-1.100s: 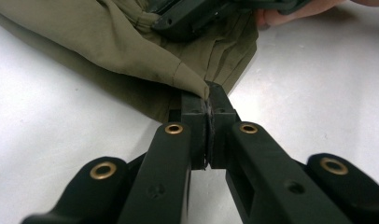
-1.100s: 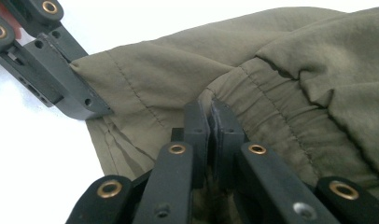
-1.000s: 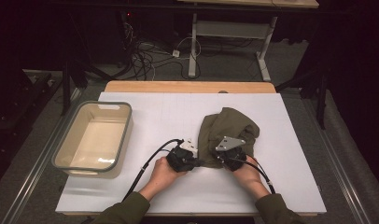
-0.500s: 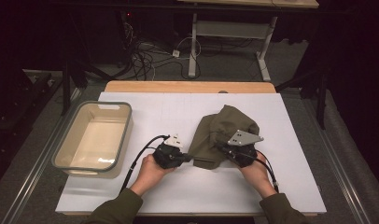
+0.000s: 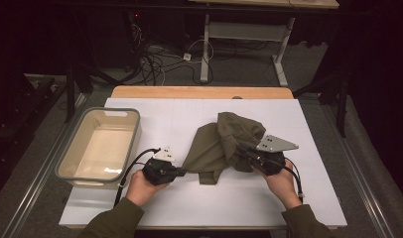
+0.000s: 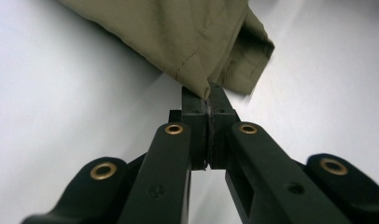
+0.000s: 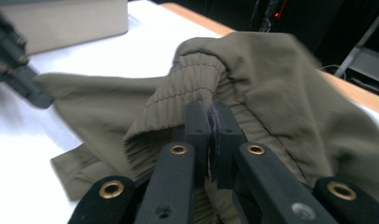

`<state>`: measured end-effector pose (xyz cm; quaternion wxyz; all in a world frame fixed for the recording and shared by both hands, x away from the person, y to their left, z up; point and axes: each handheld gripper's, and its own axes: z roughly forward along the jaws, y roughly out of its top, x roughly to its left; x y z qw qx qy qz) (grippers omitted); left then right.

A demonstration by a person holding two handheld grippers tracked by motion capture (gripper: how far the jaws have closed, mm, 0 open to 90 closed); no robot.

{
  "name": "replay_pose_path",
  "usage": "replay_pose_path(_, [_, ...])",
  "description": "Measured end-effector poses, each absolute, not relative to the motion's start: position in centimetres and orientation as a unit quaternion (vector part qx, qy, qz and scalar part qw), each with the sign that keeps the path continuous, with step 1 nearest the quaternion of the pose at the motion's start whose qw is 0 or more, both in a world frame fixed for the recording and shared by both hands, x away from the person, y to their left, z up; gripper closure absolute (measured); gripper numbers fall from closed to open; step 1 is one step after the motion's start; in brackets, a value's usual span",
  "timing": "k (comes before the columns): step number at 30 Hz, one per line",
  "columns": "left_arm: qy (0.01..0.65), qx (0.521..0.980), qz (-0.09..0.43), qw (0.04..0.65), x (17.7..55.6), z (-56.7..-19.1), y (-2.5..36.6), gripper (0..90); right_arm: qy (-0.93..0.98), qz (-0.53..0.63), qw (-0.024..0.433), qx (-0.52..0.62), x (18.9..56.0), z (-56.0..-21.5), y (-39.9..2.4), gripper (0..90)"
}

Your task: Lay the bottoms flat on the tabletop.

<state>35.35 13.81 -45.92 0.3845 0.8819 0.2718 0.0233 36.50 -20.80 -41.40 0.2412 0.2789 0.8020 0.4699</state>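
I hold an olive-green garment (image 5: 224, 144) between my two grippers over the white table top (image 5: 189, 208). My left gripper (image 5: 183, 171) has its jaws pressed together on a corner of the cloth; in the left gripper view that pinched corner (image 6: 204, 86) sits right at the tips, the fabric fanning up and away from them, with a hemmed edge (image 6: 253, 60) lying on the white surface just beyond. My right gripper (image 5: 244, 150) is clamped on the ribbed, elastic band of the garment (image 7: 190, 88); in the right gripper view the jaws meet on that gathered band, and the rest of the cloth bunches up in folds behind and to the right of them. From the high view the garment lies a little right of the middle of the table, stretched low between my hands on its left part and heaped higher near my right gripper. A beige plastic tub (image 5: 78, 148) stands at the left edge of the table, well apart from the cloth, just beyond my left hand (image 5: 142, 186). My right hand (image 5: 281, 181) rests near the table's right front.
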Motion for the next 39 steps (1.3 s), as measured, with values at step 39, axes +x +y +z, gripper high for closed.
replay_pose_path(39, [0.267, 0.887, 0.007, 0.376, 36.3, -47.3, 13.6, 86.3, 0.734, 0.457, 0.310, 0.395, 43.2, -38.2, -29.9, 88.5])
